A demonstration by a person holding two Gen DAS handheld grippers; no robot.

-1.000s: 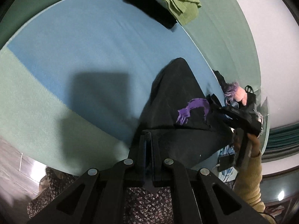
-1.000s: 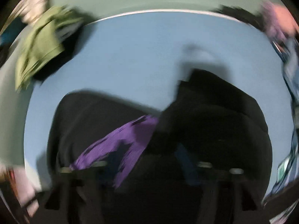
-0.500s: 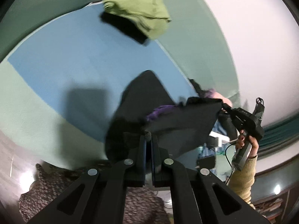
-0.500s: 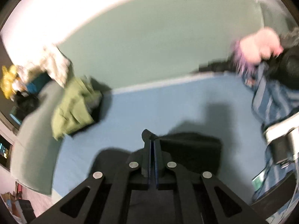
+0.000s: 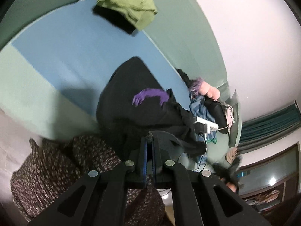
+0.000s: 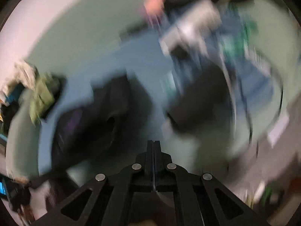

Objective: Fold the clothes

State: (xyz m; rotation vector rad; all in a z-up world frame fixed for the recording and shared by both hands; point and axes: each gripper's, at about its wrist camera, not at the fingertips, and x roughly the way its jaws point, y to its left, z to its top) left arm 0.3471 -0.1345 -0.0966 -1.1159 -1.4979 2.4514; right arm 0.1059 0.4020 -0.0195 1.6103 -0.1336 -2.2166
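Observation:
A black garment with a purple print (image 5: 135,101) lies bunched on the blue mat (image 5: 71,52). My left gripper (image 5: 149,141) is shut on a dark edge of it and holds that edge up near the bed's front. In the blurred right wrist view the same black garment (image 6: 97,113) lies on the mat to the left. My right gripper (image 6: 153,143) is shut with nothing visible between its fingers, off the garment to its right.
A folded green garment on a black one (image 5: 128,11) sits at the mat's far end. A heap of clothes, a pink and purple item (image 5: 205,90) and a white power strip (image 5: 207,124) lie to the right. A speckled cushion (image 5: 56,165) sits near the left gripper.
The right gripper let go of the garment and swung right, away from it. The garment's lifted half dropped into a bunch. The left gripper pulled back toward the bed's edge, still holding cloth.

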